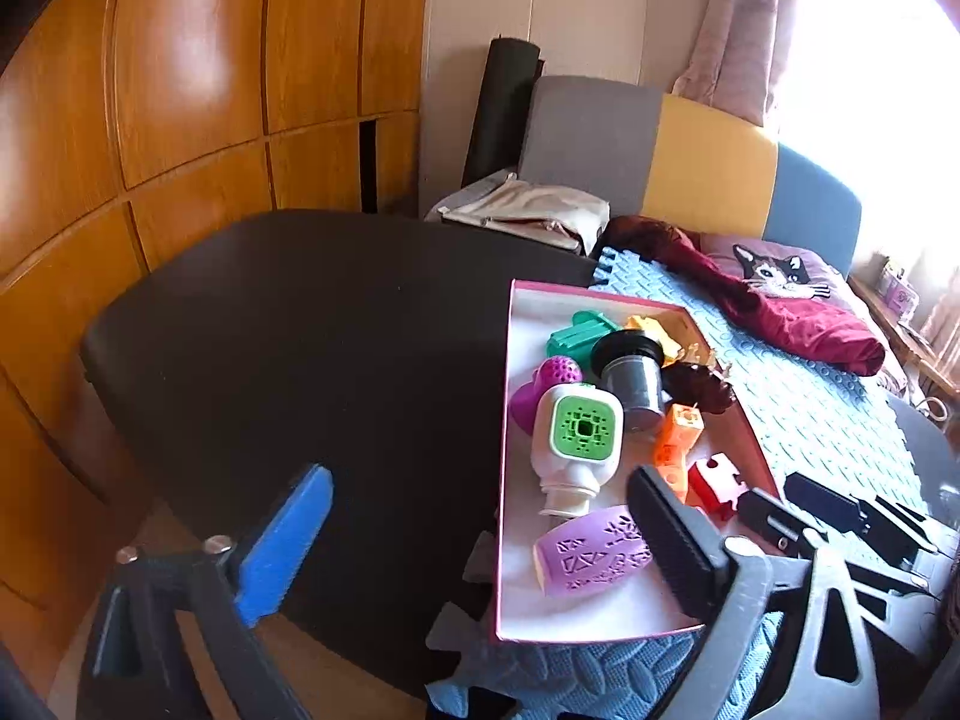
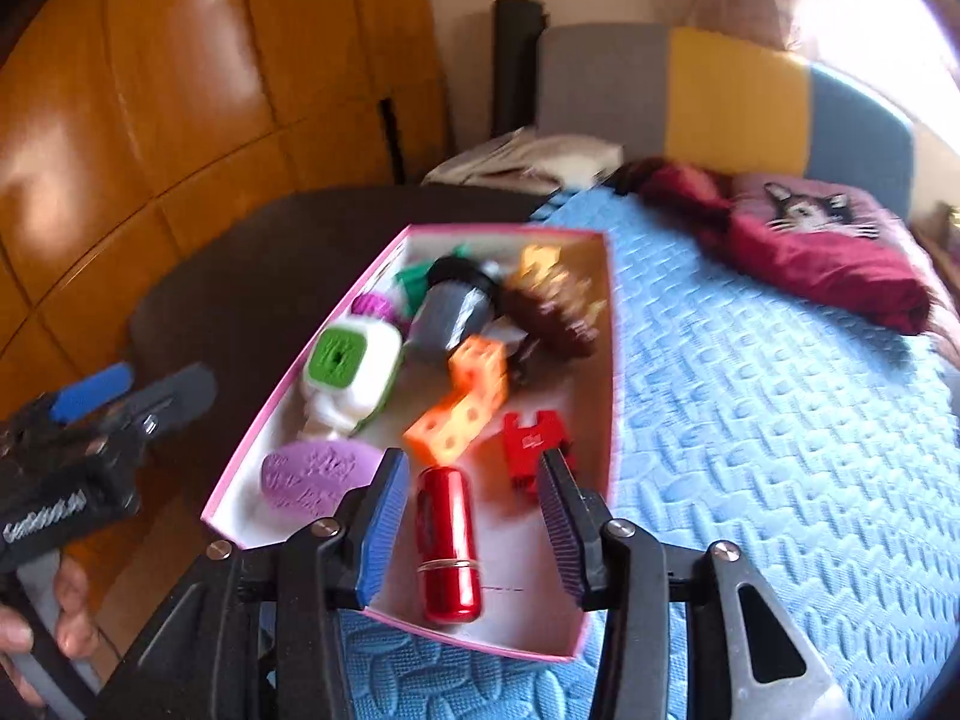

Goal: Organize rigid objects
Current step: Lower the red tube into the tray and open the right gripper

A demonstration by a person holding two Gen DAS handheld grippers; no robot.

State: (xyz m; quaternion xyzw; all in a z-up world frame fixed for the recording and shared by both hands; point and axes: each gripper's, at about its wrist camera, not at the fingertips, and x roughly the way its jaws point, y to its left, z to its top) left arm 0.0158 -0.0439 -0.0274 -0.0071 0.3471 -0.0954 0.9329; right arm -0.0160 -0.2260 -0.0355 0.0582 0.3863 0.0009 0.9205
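Note:
A pink-rimmed box [image 2: 300,384] with a white inside lies on a blue foam mat [image 2: 750,420]. It holds a purple oval [image 2: 312,474], a white bottle with a green face [image 2: 354,366], an orange block [image 2: 468,408], a red block [image 2: 531,441], a grey-black cylinder [image 2: 450,312] and a brown spiky piece [image 2: 552,312]. A shiny red cylinder [image 2: 450,540] lies on the box floor between the fingers of my right gripper [image 2: 473,462]; the pads stand apart from it, open. My left gripper [image 1: 480,480] is open wide over the box's left rim [image 1: 507,420], beside the purple oval [image 1: 591,552], holding nothing.
The mat covers part of a dark round table [image 1: 300,330]. Wooden cupboard doors [image 1: 180,90] stand to the left. Behind are grey, yellow and blue cushions [image 1: 708,162], a maroon cloth [image 1: 810,324] and a cat pillow [image 1: 780,270]. A hand [image 2: 66,606] grips the left tool.

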